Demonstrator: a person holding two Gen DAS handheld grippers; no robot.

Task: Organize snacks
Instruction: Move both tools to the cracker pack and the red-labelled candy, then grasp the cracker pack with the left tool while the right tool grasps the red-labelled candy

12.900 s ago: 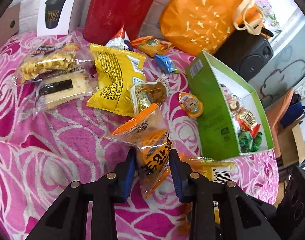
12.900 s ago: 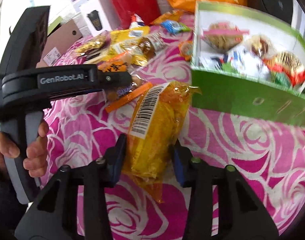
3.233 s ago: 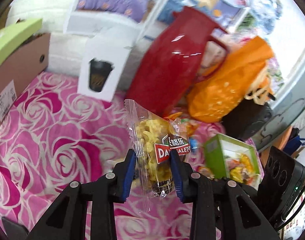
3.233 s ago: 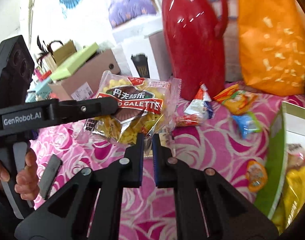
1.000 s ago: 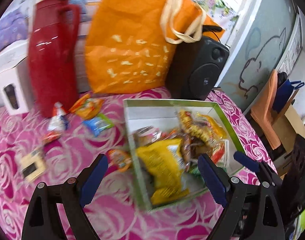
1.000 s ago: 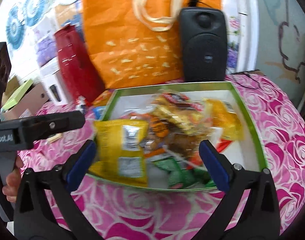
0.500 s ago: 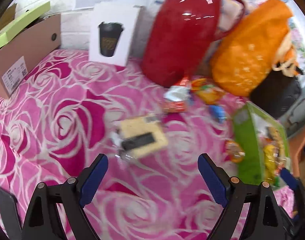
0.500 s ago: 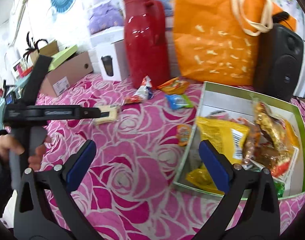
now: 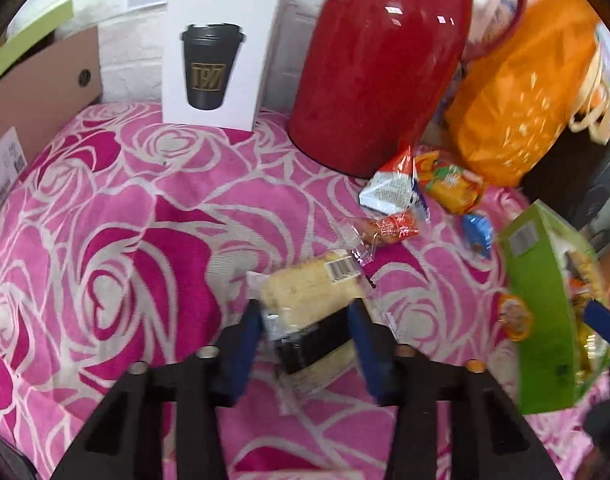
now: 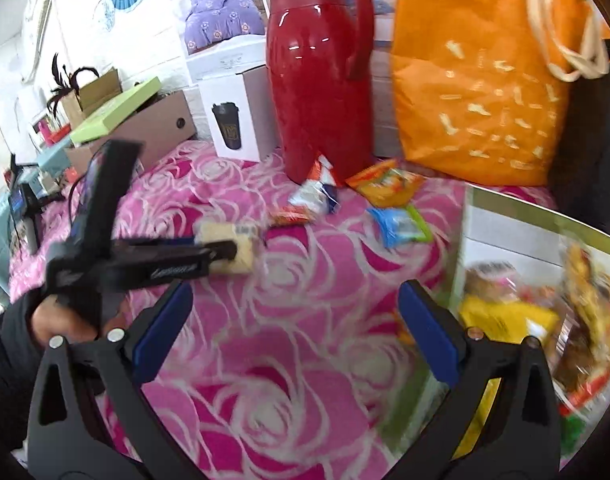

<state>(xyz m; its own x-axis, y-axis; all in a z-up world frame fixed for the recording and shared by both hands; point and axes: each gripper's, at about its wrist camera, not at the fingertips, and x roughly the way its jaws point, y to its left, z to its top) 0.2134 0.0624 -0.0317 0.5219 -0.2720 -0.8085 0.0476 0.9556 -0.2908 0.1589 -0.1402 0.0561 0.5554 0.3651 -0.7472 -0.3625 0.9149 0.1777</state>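
A clear packet of pale crackers with a dark band [image 9: 309,300] lies on the pink rose cloth. My left gripper [image 9: 305,344] is closed in on it, a blue pad against each side. The right wrist view shows the same packet [image 10: 233,240] at the tip of the left gripper [image 10: 209,258], which a hand holds. My right gripper [image 10: 297,332] hovers wide open over bare cloth, left of the green box [image 10: 505,236] that is full of snacks. Loose on the cloth are a white-and-red packet [image 9: 393,192], an orange packet [image 9: 453,188], a blue packet [image 9: 479,232] and a red packet [image 9: 389,230].
A red jug [image 9: 377,60], a white box with a cup picture [image 9: 217,60], an orange bag [image 9: 517,92] and a black speaker [image 9: 585,188] line the back. A cardboard box [image 9: 37,92] stands at the left. An orange jelly cup [image 9: 515,316] lies against the green box [image 9: 541,300].
My left gripper has come down over the cracker packet and its fingers have closed from wide open onto it. My right gripper has stayed open and drifted left of the box.
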